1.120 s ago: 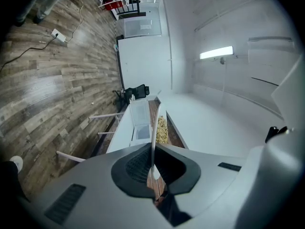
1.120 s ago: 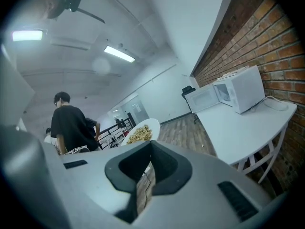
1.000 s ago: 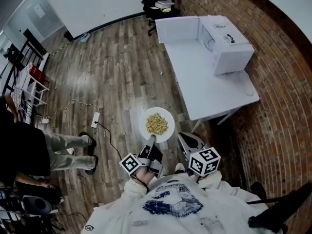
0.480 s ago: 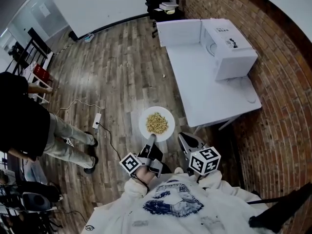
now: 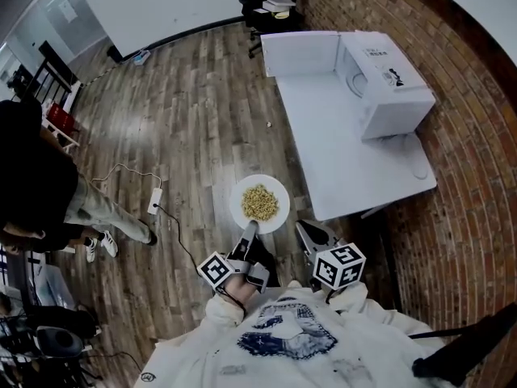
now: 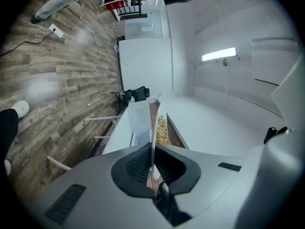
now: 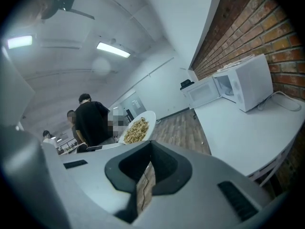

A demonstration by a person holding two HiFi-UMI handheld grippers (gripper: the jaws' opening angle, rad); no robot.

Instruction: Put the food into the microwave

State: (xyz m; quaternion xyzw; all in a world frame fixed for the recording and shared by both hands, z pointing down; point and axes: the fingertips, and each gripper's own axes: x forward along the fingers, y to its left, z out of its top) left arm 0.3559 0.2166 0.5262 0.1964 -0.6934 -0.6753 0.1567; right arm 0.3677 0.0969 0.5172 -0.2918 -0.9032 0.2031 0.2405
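"White plate (image 5: 240, 210): why does the left claw (image 5: 250, 233) pinch only its rim?"
"So the food (image 5: 260, 204) rides level above the floor, well apart from the microwave (image 5: 388, 87) on the counter (image 5: 339, 152)."
"And the right claw (image 5: 306, 232)?"
"Pressed together, empty, probably spare for the open door (image 5: 299, 52)."

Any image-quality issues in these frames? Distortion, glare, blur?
Head view: heavy fisheye, so the table edges and the brick wall bow; the corners vignette and there is a soft sheen on the floor. Left gripper view: the ceiling light is blown out; the plate is edge-on but sharp. Right gripper view: black round border; the person is dark against a bright ceiling; the microwave is crisp.
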